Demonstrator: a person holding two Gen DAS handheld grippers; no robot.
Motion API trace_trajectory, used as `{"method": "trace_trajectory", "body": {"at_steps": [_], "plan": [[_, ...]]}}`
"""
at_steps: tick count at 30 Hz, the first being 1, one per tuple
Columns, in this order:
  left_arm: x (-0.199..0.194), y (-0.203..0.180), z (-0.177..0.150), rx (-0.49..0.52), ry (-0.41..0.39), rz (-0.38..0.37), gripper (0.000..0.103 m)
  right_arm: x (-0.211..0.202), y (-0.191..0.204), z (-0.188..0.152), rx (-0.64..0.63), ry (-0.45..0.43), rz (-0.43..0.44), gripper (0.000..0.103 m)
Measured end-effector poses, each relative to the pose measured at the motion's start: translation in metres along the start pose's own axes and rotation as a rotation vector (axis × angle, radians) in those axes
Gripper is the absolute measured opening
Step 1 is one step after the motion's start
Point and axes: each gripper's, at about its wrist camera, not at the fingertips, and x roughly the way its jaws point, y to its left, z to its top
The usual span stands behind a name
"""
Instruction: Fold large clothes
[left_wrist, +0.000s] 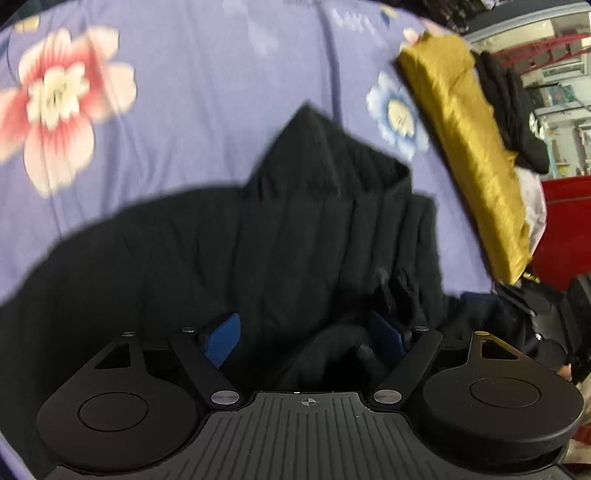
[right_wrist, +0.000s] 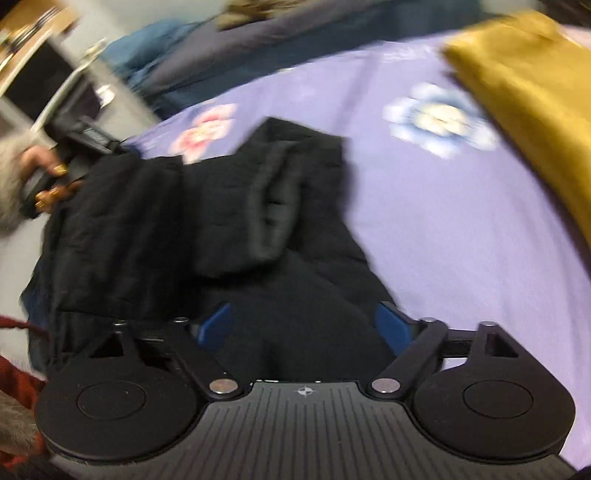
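A black quilted hooded jacket (left_wrist: 295, 229) lies bunched on a purple flowered bedsheet (left_wrist: 184, 110); it also shows in the right wrist view (right_wrist: 207, 229). My left gripper (left_wrist: 306, 338) is open, its blue pads (left_wrist: 221, 343) wide apart, with black fabric lying between them. My right gripper (right_wrist: 306, 330) is open too, blue pads (right_wrist: 391, 326) wide apart over a fold of the jacket. The left gripper and the hand holding it show at the left of the right wrist view (right_wrist: 70, 147), at the jacket's far edge.
A folded mustard-yellow cloth (left_wrist: 465, 147) lies on the sheet to the right, with black clothes (left_wrist: 513, 110) stacked beyond it; the yellow cloth also shows in the right wrist view (right_wrist: 532, 92). A red object (left_wrist: 565, 236) stands past the bed's edge.
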Motion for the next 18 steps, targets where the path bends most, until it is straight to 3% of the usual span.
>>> {"method": "trace_trajectory", "body": {"at_steps": [4,6,8,10,13,18], "plan": [[0.001,-0.009,-0.011,0.028,-0.057,0.058,0.103,0.054,0.013,0.014,-0.055,0.152,-0.064,0.08],[-0.007,-0.01,-0.015,0.027,-0.082,0.061,0.103,0.068,0.025,0.02,-0.112,0.189,-0.076,0.064],[-0.018,-0.011,-0.02,0.022,-0.106,0.054,0.103,0.063,0.039,0.021,-0.179,0.2,-0.063,0.023],[-0.032,-0.01,-0.024,0.01,-0.138,0.055,0.103,0.048,0.048,0.019,-0.211,0.173,-0.015,0.017],[-0.052,-0.012,-0.027,-0.012,-0.195,0.026,0.103,0.01,0.045,0.03,-0.137,0.055,-0.03,0.012],[-0.069,-0.036,-0.021,-0.021,-0.265,-0.08,0.103,-0.108,0.016,0.071,0.036,-0.352,-0.256,0.01]]}}
